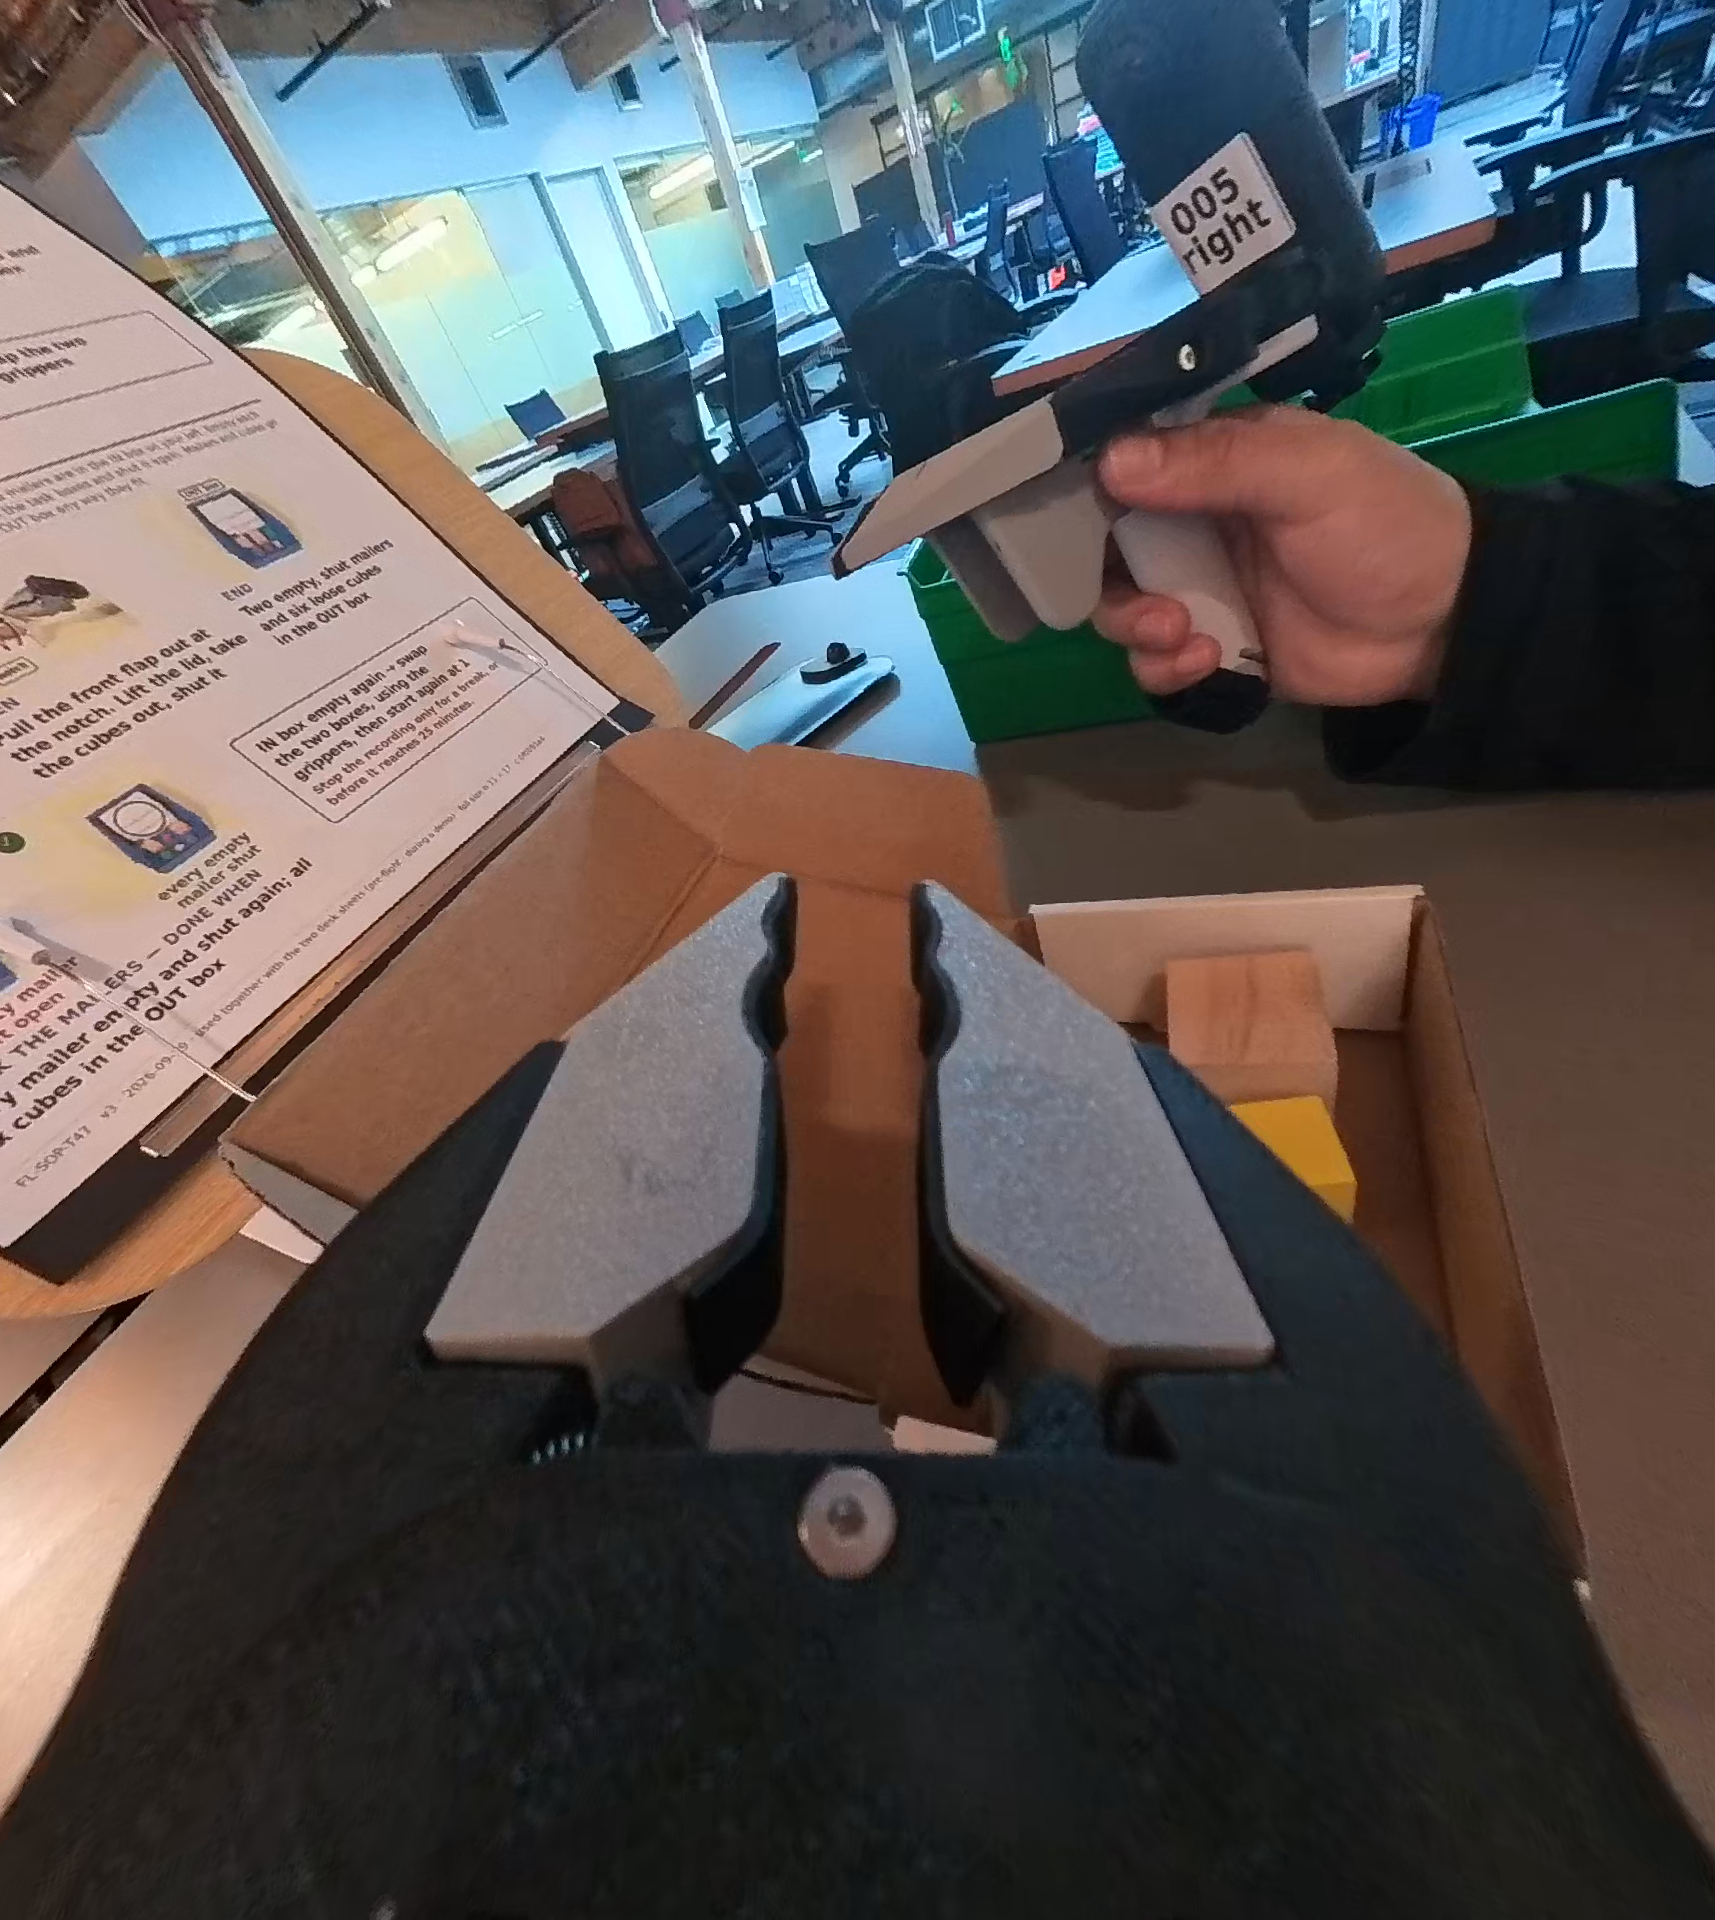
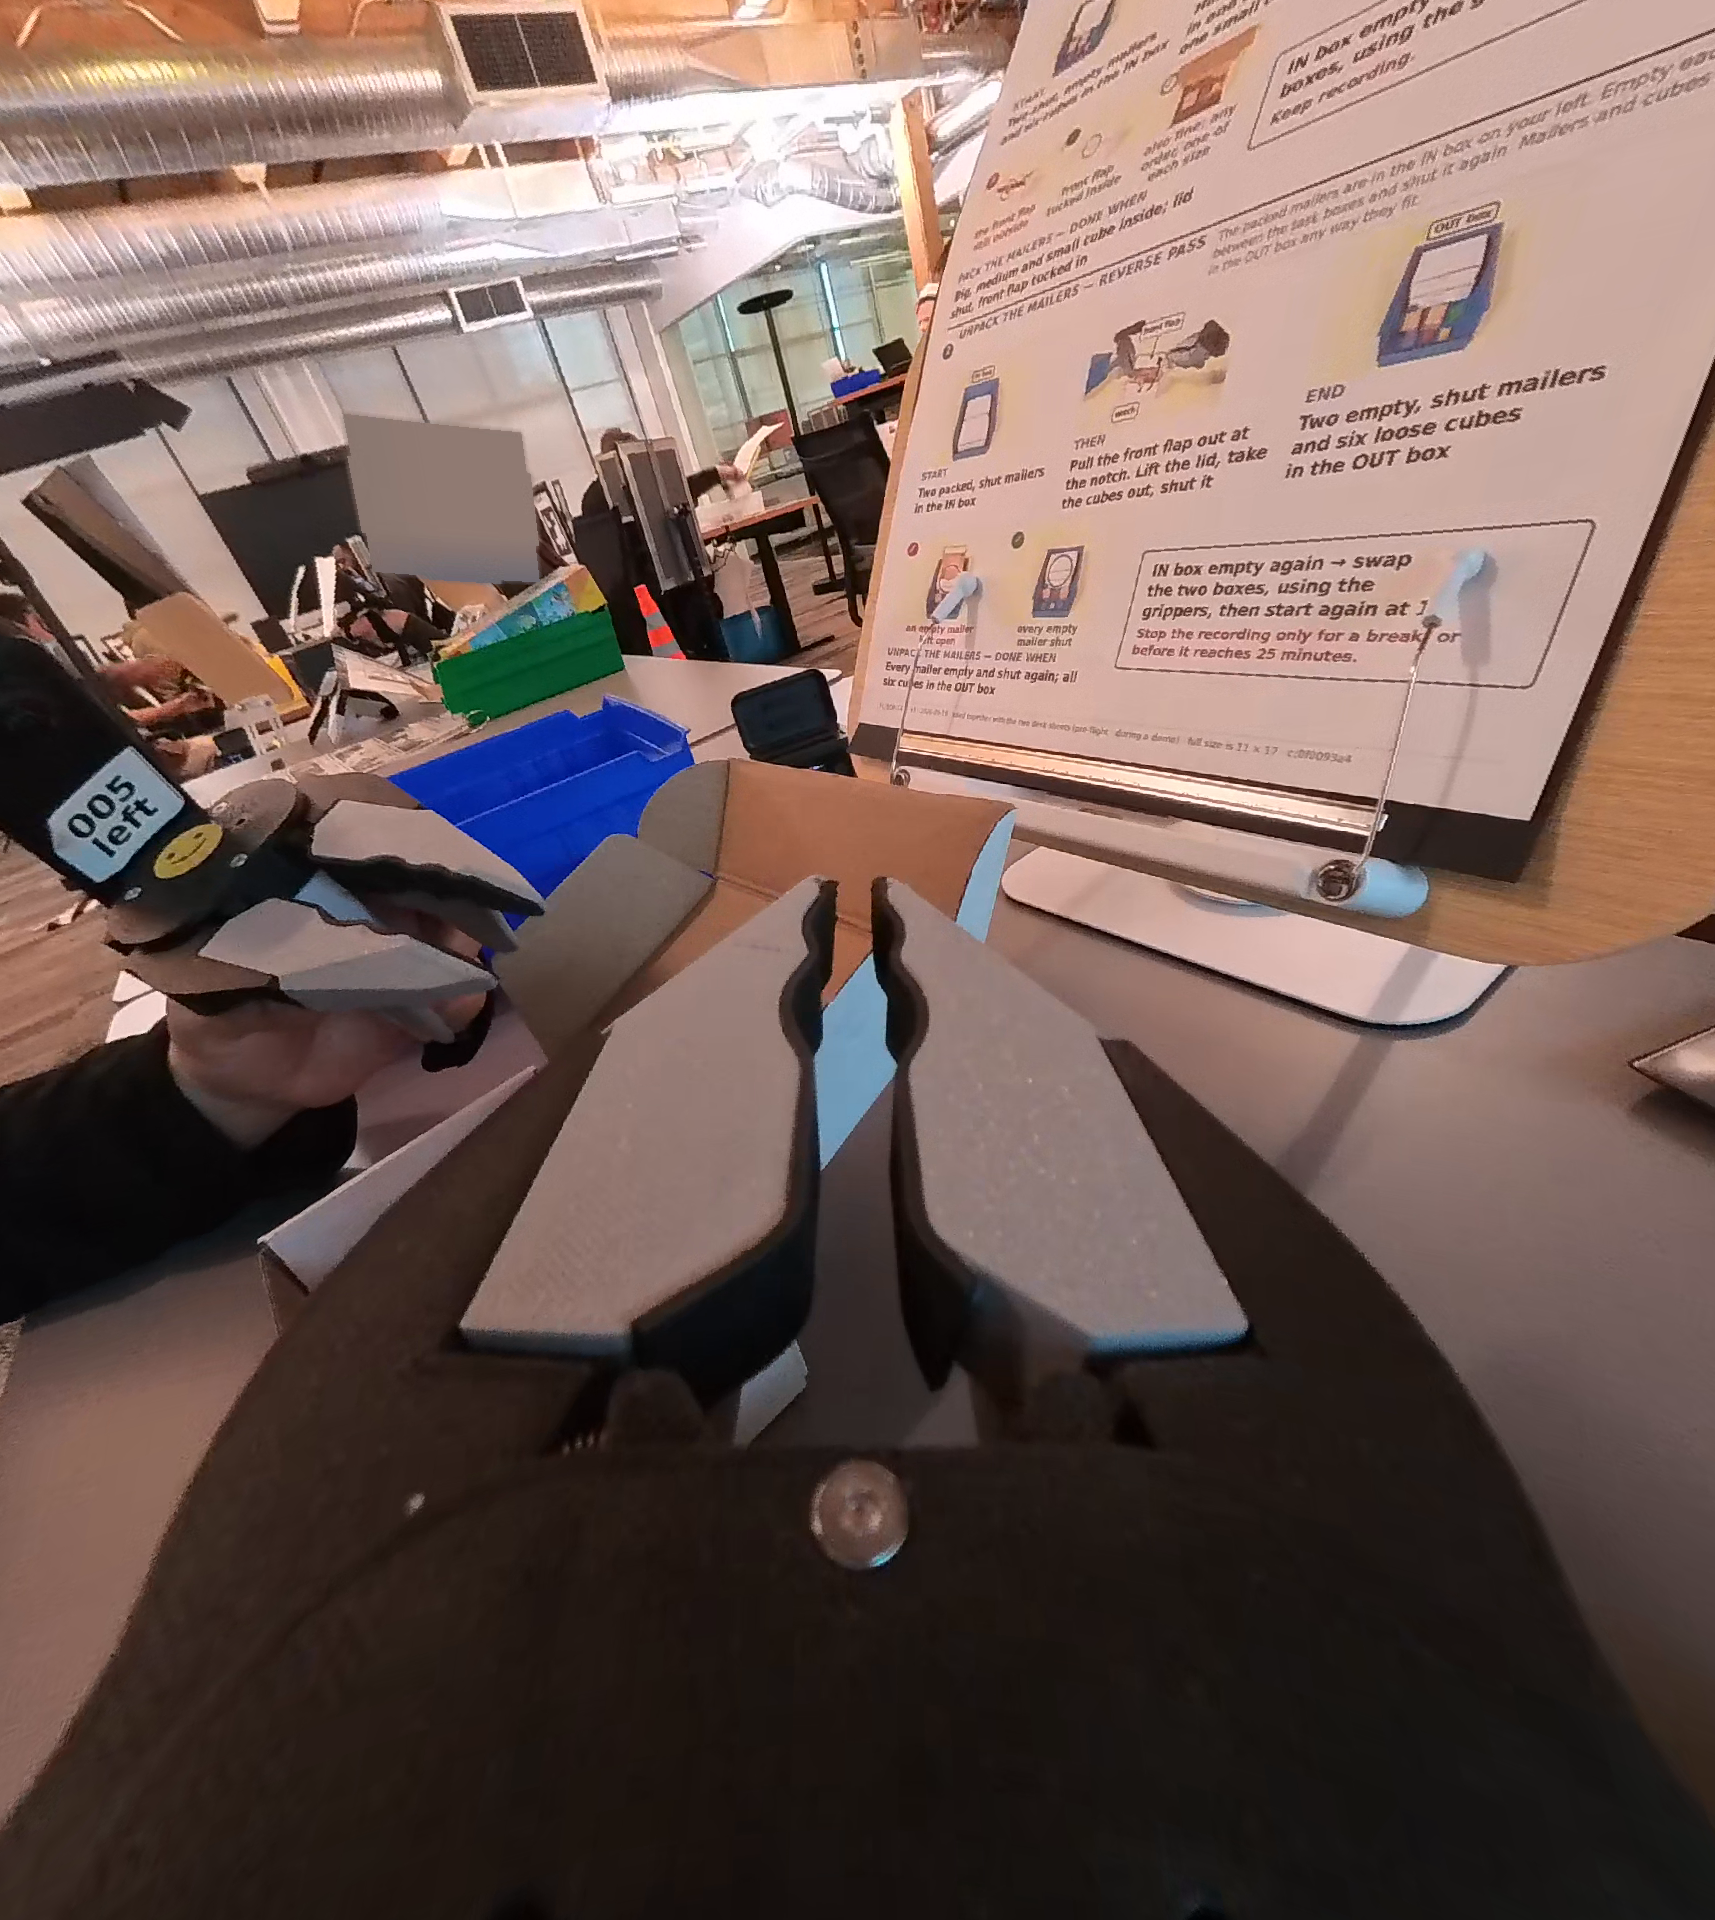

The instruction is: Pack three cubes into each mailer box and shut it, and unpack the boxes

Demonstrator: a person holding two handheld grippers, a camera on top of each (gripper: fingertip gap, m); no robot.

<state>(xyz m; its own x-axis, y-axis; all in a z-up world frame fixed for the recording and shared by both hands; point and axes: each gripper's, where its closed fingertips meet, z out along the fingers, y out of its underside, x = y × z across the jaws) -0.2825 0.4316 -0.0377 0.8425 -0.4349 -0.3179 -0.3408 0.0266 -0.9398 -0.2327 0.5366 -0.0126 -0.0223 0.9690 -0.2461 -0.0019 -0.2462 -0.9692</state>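
An open cardboard mailer box [image 1: 1455, 1143] lies on the grey table with its lid [image 1: 832, 821] raised at the back. A wooden cube [image 1: 1248, 1013] and a yellow cube [image 1: 1294, 1148] lie inside at its right; the rest of the inside is hidden by my fingers. My left gripper [image 1: 853, 899] is open and empty above the box. My right gripper [image 2: 855, 894] is shut and empty, held in the air to the right of the box, pointing at the lid [image 2: 832, 821]. It also shows in the left wrist view [image 1: 848, 556]. The left gripper also shows in the right wrist view [image 2: 510, 940].
An instruction sheet on a wooden stand [image 2: 1352, 468] rises behind the box; it is at the left in the left wrist view [image 1: 157, 675]. A blue bin [image 2: 541, 779] sits at the left, a green bin [image 1: 1040, 665] at the right. A small black case [image 2: 785, 717] lies near the stand. There is about 12 cm between the tips of the two grippers.
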